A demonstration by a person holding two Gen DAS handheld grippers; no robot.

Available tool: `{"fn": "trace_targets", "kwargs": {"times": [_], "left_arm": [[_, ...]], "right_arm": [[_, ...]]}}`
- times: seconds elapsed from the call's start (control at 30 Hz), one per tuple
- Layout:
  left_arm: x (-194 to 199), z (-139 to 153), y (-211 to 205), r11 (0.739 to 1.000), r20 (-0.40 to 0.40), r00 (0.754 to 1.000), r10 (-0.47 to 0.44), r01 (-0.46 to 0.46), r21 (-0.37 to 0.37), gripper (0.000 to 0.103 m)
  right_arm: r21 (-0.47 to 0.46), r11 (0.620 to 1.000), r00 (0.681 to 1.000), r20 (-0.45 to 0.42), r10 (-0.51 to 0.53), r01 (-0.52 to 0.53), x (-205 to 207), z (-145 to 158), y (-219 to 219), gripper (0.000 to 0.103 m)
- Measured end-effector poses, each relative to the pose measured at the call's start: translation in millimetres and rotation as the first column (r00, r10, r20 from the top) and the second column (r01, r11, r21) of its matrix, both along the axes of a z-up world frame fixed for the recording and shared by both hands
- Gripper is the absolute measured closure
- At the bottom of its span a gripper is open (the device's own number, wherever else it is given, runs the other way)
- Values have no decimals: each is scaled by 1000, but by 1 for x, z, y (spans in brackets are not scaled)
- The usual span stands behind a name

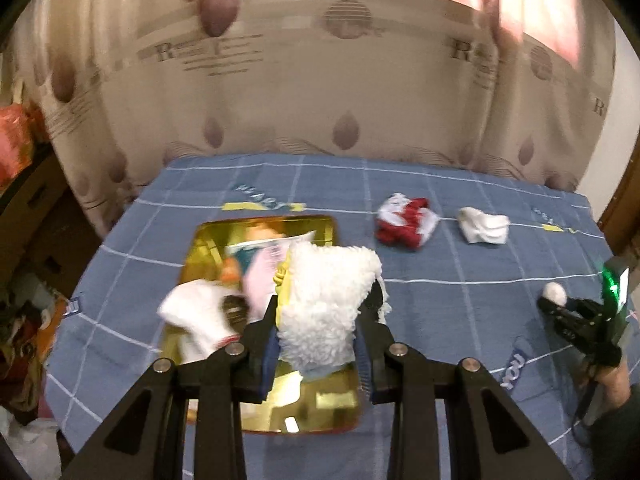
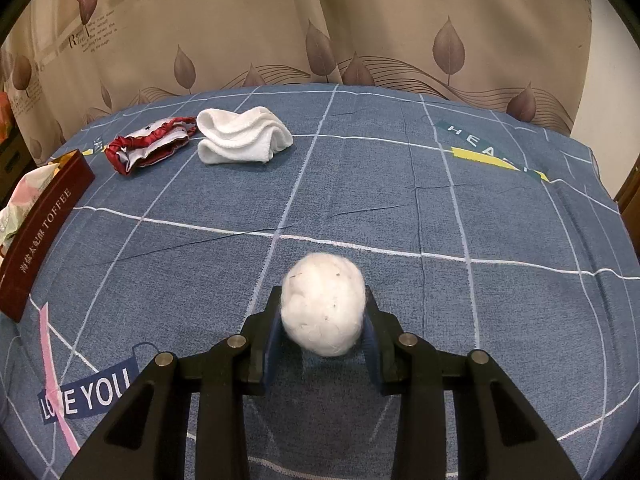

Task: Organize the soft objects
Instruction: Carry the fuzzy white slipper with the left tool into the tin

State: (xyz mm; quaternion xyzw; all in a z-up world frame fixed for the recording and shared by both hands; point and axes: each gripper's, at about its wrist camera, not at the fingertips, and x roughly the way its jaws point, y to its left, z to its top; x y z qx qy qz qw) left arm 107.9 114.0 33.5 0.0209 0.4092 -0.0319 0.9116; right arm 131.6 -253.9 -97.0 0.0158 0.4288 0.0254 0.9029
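We hold the left gripper [image 1: 326,308] over the gold tin [image 1: 208,236], its jaws pinching a fluffy white cloth [image 1: 326,300] that stands up between the pads. The left view is blurred. The tin sits on the blue checked bedspread [image 1: 460,320] and already contains a white sock [image 1: 196,316], a pink piece [image 1: 260,280] and other coloured soft items we cannot make out.

We hold the right gripper [image 2: 324,316] low over the bedspread, jaws pressed on a white cotton ball [image 2: 323,308]; the pads touch both its sides. In the left view this gripper appears at the right edge, well apart from the tin, with a green light on its body.

Still on the bedspread, near the far edge: a red and white cloth [image 2: 150,146] and, just beside it, a crumpled white towel [image 2: 240,136]. The tin's dark red side reads TOFFEE. A leaf-patterned curtain [image 2: 360,20] hangs behind.
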Motion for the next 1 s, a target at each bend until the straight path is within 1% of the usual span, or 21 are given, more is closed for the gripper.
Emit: {"fn": "trace_targets", "kwargs": {"times": [0.17,0.37,0.67,1.0], "left_arm": [[-10,-7,29,999,-16,999,43,-43,17,71],[-21,-29,53,997,-51,996,70,-69,29,71],[-20,-55,65,996,-87,992,93,-91,19,71],[-12,-67,75,994,-99,989,113,-112,15,70]], "right_arm": [[0,1000,1000,0,0,0,0,0,0,68],[-1,1000,1000,0,-1,1,0,-1,0,68],[-4,1000,1000,1,-1,1,0,-1,0,68],[-7,1000,1000,1,-1,1,0,-1,0,68]]}}
